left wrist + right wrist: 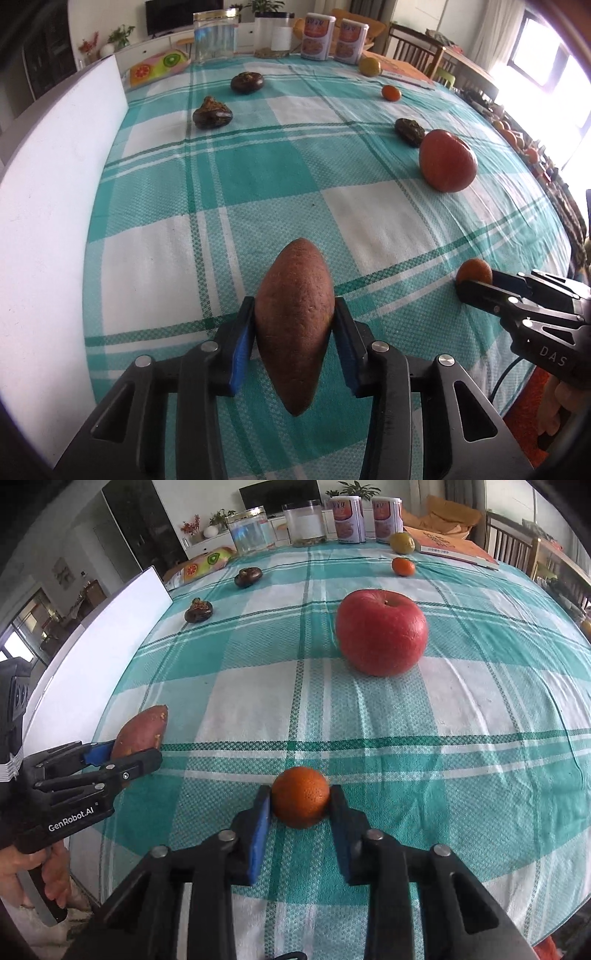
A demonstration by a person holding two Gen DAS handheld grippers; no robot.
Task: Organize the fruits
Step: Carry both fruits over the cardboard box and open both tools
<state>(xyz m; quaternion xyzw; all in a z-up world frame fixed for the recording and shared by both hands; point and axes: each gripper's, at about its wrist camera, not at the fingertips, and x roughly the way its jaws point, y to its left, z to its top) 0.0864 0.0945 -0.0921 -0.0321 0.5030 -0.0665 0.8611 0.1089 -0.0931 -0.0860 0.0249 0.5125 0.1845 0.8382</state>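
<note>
Teal-checked tablecloth [258, 173] in living room

A home living-dining room: television [279, 494], houseplants [356, 488], checked tablecloth [406, 746], wooden chairs [415, 51].

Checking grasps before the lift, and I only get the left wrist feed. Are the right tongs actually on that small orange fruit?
Observer: Yes. The right wrist view shows the right tongs shut on the small round orange mandarin, with a blue pad against each side.
Operator: Big red fruit beyond it, which way up?
Observer: The large red apple sits with its stem dimple up on the teal-and-white checked tablecloth.
</note>
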